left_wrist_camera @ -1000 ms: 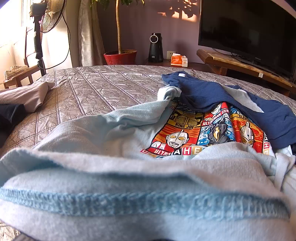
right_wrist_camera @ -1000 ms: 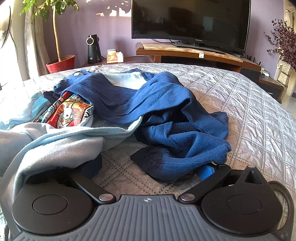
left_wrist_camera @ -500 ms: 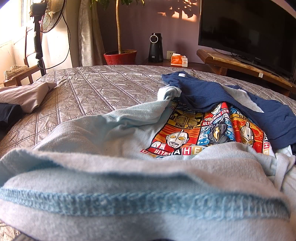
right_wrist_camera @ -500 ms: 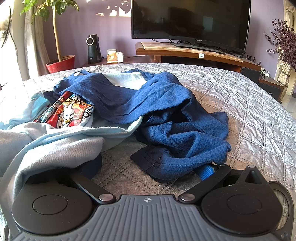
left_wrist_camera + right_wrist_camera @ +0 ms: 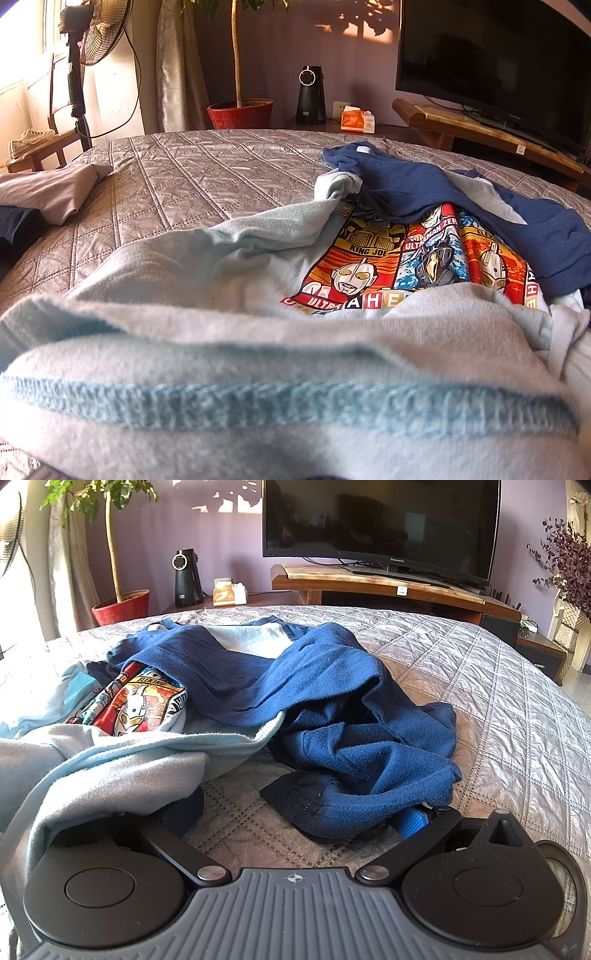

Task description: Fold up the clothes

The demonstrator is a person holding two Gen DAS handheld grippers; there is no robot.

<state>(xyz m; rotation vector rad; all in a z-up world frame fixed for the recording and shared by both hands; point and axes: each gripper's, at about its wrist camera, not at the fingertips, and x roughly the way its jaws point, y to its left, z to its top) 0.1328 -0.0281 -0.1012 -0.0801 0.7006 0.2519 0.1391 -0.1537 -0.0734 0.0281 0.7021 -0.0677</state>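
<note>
A light blue shirt (image 5: 207, 280) with a colourful cartoon print (image 5: 402, 266) lies crumpled on the bed. Its stitched hem (image 5: 280, 402) is draped right over the left camera and hides the left gripper's fingers. A navy blue garment (image 5: 332, 716) lies bunched across the shirt's far side. In the right wrist view the light blue shirt (image 5: 122, 771) sits at the left. My right gripper (image 5: 295, 816) rests open on the quilt. Its left finger is under the shirt's edge, and its blue-padded right fingertip (image 5: 412, 821) is under the navy garment's hem.
The bed has a grey quilted cover (image 5: 498, 716). Folded beige and dark clothes (image 5: 48, 192) lie at its left edge. Beyond the bed stand a television on a wooden stand (image 5: 380, 520), a red plant pot (image 5: 240, 112), a black speaker (image 5: 312, 94) and a standing fan (image 5: 96, 33).
</note>
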